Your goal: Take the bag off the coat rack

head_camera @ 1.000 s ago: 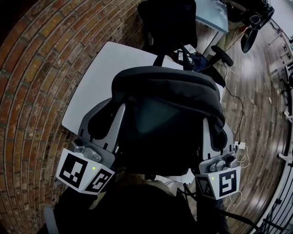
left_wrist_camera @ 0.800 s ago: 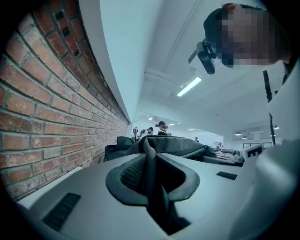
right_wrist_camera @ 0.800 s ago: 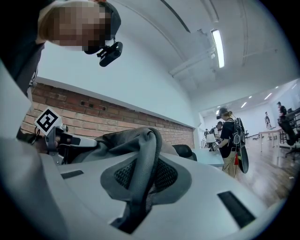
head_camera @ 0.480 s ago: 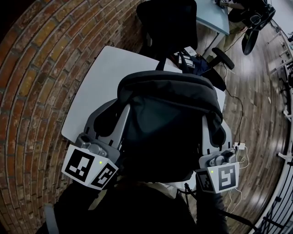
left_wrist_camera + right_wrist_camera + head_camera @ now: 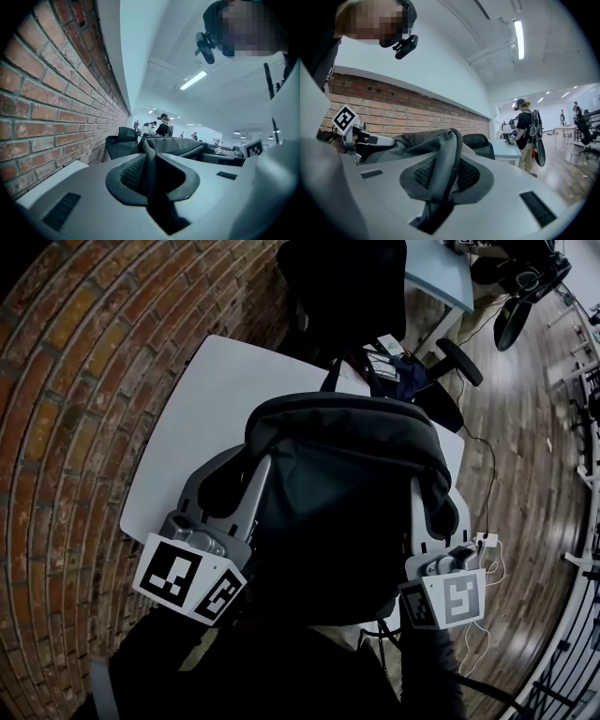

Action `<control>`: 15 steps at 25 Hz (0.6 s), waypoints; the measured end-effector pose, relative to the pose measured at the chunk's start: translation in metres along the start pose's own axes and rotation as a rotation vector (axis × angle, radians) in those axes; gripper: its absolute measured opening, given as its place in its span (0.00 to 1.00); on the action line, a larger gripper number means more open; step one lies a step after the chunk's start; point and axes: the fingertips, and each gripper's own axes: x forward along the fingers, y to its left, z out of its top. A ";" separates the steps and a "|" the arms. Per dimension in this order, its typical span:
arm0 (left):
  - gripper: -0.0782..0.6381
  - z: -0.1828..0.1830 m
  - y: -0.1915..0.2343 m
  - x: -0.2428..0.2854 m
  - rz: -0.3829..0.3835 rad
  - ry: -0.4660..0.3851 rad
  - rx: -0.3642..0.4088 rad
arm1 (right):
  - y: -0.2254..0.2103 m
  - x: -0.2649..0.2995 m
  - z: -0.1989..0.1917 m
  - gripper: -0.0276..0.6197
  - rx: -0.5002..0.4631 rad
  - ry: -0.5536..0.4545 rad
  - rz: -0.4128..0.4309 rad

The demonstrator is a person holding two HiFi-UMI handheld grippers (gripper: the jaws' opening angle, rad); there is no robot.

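between the two grippers hangs the dark bag (image 5: 347,493), over the white table (image 5: 211,399) by the brick wall (image 5: 66,446) — by the look of it, clear of any hook. the left gripper (image 5: 150,176) is clamped on a fold of the bag's fabric. the right gripper (image 5: 440,180) has the padded strap (image 5: 443,159) between jaws that are opening, pads apparently touching it. best to keep both sides level and let the weight settle on the table before the right lets go. the coat rack shows in no view — the bag's underside, and whether it touches the table, are hidden too.
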 end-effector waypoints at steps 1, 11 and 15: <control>0.21 -0.002 0.003 0.003 0.004 0.006 0.007 | -0.001 0.004 -0.003 0.12 0.000 0.009 0.001; 0.21 -0.032 0.035 0.043 0.008 0.083 -0.006 | -0.019 0.048 -0.042 0.12 0.047 0.084 -0.001; 0.21 -0.048 0.048 0.060 -0.004 0.129 -0.016 | -0.028 0.065 -0.062 0.12 0.059 0.129 0.001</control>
